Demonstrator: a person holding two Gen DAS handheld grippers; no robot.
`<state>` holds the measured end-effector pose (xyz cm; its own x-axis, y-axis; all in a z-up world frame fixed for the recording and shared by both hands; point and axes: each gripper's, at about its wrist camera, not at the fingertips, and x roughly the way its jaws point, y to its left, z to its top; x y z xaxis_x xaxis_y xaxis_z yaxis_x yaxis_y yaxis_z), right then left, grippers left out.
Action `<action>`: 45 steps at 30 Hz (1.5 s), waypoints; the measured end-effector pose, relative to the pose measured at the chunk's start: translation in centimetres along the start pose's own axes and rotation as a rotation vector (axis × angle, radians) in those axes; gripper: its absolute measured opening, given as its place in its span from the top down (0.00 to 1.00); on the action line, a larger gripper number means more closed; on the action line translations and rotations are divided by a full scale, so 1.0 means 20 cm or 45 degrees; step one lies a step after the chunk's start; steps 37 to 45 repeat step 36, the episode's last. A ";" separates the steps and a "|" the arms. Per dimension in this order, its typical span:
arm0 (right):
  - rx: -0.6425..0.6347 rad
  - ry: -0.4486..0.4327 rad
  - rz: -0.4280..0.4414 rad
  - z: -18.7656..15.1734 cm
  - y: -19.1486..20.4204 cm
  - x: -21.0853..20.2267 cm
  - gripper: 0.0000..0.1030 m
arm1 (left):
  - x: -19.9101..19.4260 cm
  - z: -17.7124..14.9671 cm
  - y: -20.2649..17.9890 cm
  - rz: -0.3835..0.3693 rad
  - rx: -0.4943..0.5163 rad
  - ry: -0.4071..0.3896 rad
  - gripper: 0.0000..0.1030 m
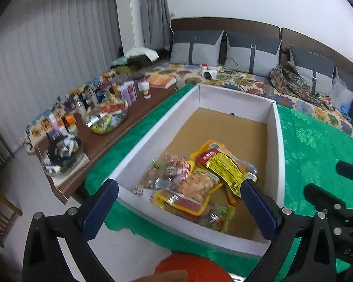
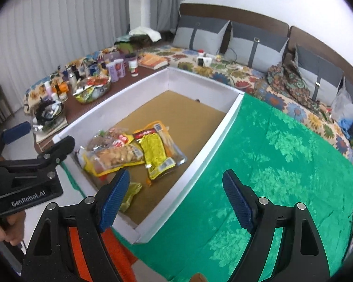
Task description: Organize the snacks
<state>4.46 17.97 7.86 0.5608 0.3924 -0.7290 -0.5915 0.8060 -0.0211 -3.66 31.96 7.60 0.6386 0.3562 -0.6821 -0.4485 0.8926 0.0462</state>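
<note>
A white-walled cardboard box [image 1: 134,159] with a brown floor stands on a green cloth [image 1: 317,145]. Several snack packets [image 1: 200,178] lie piled in its near end; they also show in the right wrist view [image 2: 134,152]. The top one is a yellow packet [image 1: 226,166]. My left gripper [image 1: 180,186] is open and empty, held above the box's near wall over the packets. My right gripper [image 2: 176,178] is open and empty, above the box's right wall [image 2: 211,141] and the cloth. The left gripper's finger [image 2: 58,150] shows at the left of the right wrist view.
A brown side table [image 1: 129,127] left of the box holds a glass bowl of snacks [image 1: 107,117], another bowl [image 1: 63,152], bottles and jars [image 1: 127,89] and a book [image 1: 161,81]. Behind is a floral couch [image 1: 247,82] with grey cushions [image 1: 251,54].
</note>
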 end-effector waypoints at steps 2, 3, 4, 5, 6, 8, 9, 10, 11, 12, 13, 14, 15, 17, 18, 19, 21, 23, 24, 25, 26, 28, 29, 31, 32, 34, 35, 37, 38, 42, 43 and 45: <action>0.011 0.012 0.015 0.01 0.01 -0.01 0.18 | 0.00 0.01 0.02 -0.061 -0.028 0.030 0.00; 0.013 0.013 0.018 0.01 0.01 -0.01 0.18 | 0.00 0.01 0.02 -0.073 -0.032 0.037 0.00; 0.012 0.012 0.017 0.01 0.02 -0.01 0.18 | 0.00 0.01 0.02 -0.077 -0.030 0.043 0.00; 0.010 0.012 0.016 0.01 0.03 -0.01 0.18 | 0.00 0.02 0.01 -0.070 -0.025 0.041 0.00; 0.010 0.014 0.018 0.01 0.03 -0.01 0.18 | 0.00 0.02 0.01 -0.066 -0.020 0.039 0.00; 0.006 0.020 0.023 0.02 0.04 0.00 0.18 | 0.00 0.02 0.01 -0.062 -0.019 0.045 0.00; 0.004 0.022 0.022 0.02 0.04 0.00 0.18 | 0.01 0.01 0.01 -0.071 -0.030 0.052 0.00; 0.001 0.024 0.019 0.02 0.04 0.00 0.18 | 0.01 0.01 0.01 -0.079 -0.044 0.060 0.00; -0.001 0.023 0.019 0.02 0.05 0.00 0.18 | 0.02 0.01 0.02 -0.085 -0.059 0.067 0.00; -0.006 0.024 0.019 0.02 0.05 0.00 0.18 | 0.03 0.00 0.02 -0.088 -0.078 0.077 0.00; -0.011 0.024 0.019 0.01 0.05 0.00 0.18 | 0.03 0.00 0.04 -0.091 -0.090 0.079 0.00; -0.015 0.024 0.018 0.01 0.05 0.00 0.18 | 0.03 0.00 0.05 -0.094 -0.099 0.080 0.00; -0.018 0.024 0.016 0.01 0.06 0.00 0.18 | 0.04 0.00 0.05 -0.091 -0.102 0.078 0.00; -0.028 0.028 0.016 0.01 0.06 0.00 0.18 | 0.03 0.00 0.05 -0.074 -0.091 0.072 0.00; -0.032 0.030 0.015 0.01 0.07 0.00 0.18 | 0.03 0.00 0.05 -0.067 -0.081 0.067 0.00; -0.037 0.033 0.014 0.01 0.07 0.01 0.18 | 0.03 0.00 0.04 -0.062 -0.068 0.062 0.00; -0.042 0.038 0.018 0.01 0.07 0.01 0.18 | 0.02 0.00 0.04 -0.056 -0.055 0.055 0.00; -0.046 0.038 0.019 0.01 0.08 0.01 0.18 | 0.02 0.00 0.05 -0.057 -0.050 0.051 0.00; -0.049 0.036 0.018 0.01 0.08 0.01 0.18 | 0.02 0.00 0.05 -0.056 -0.050 0.050 0.00; -0.052 0.034 0.016 0.01 0.09 0.00 0.18 | 0.02 0.00 0.05 -0.056 -0.052 0.049 0.00; -0.054 0.033 0.015 0.01 0.09 0.00 0.18 | 0.02 0.00 0.05 -0.057 -0.051 0.050 0.00; -0.057 0.031 0.014 0.01 0.10 0.00 0.18 | 0.02 0.00 0.05 -0.060 -0.053 0.051 0.00; -0.056 0.031 0.013 0.01 0.10 0.00 0.18 | 0.02 0.00 0.05 -0.066 -0.057 0.052 0.00; -0.054 0.033 0.010 0.01 0.09 0.00 0.18 | 0.03 0.00 0.06 -0.087 -0.074 0.063 0.00; -0.053 0.034 0.008 0.01 0.09 0.00 0.18 | 0.03 0.00 0.06 -0.097 -0.084 0.071 0.00; -0.049 0.037 0.007 0.01 0.09 0.00 0.18 | 0.03 0.00 0.06 -0.097 -0.095 0.075 0.00; -0.048 0.038 0.008 0.01 0.09 0.00 0.18 | 0.02 0.00 0.06 -0.088 -0.087 0.070 0.00; -0.048 0.038 0.009 0.02 0.09 0.00 0.18 | 0.02 0.00 0.05 -0.083 -0.081 0.068 0.00; -0.048 0.038 0.009 0.02 0.09 0.00 0.18 | 0.02 0.00 0.05 -0.083 -0.081 0.068 0.00; -0.048 0.038 0.009 0.02 0.09 0.00 0.18 | 0.02 0.00 0.05 -0.083 -0.081 0.068 0.00; -0.048 0.038 0.009 0.02 0.09 0.00 0.18 | 0.02 0.00 0.05 -0.083 -0.081 0.068 0.00; -0.048 0.038 0.009 0.02 0.09 0.00 0.18 | 0.02 0.00 0.05 -0.083 -0.081 0.068 0.00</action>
